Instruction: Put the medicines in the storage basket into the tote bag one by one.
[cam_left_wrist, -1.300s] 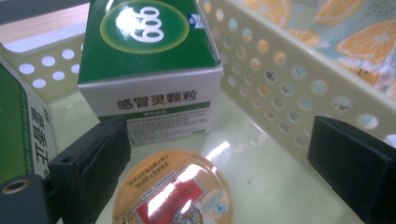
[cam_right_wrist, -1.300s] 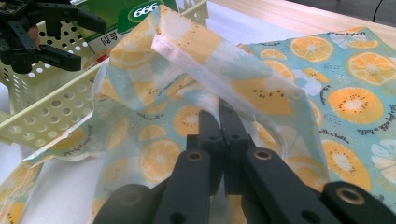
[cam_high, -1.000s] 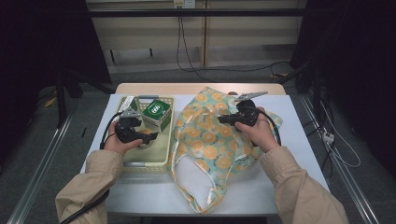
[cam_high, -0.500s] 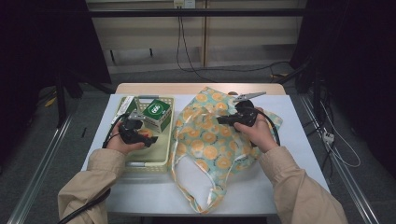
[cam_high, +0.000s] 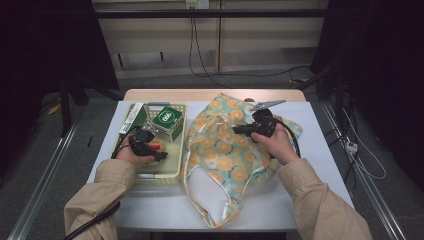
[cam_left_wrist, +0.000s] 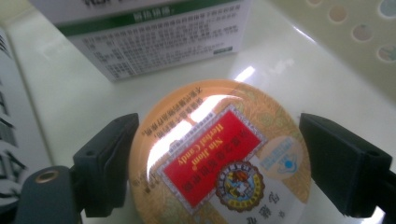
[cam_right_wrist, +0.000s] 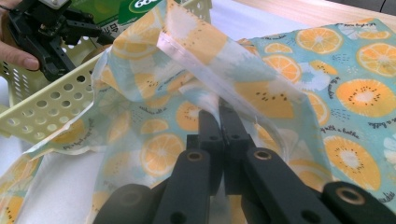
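Left gripper (cam_left_wrist: 217, 154) jaws were closing around the candy tin (cam_left_wrist: 219, 154) in the basket (cam_high: 172, 172), pads not pressing yet; the glossy lid could've slipped out. Right gripper (cam_right_wrist: 218, 116) sat beside the basket, clamped on the bag (cam_right_wrist: 289, 93) rim.

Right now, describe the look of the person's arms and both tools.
Both arms wear tan long sleeves. The left tool and right tool are black, with flat black jaws on pivoted links. A black cable trails from the left one; a grey three-cornered plate tops the right.
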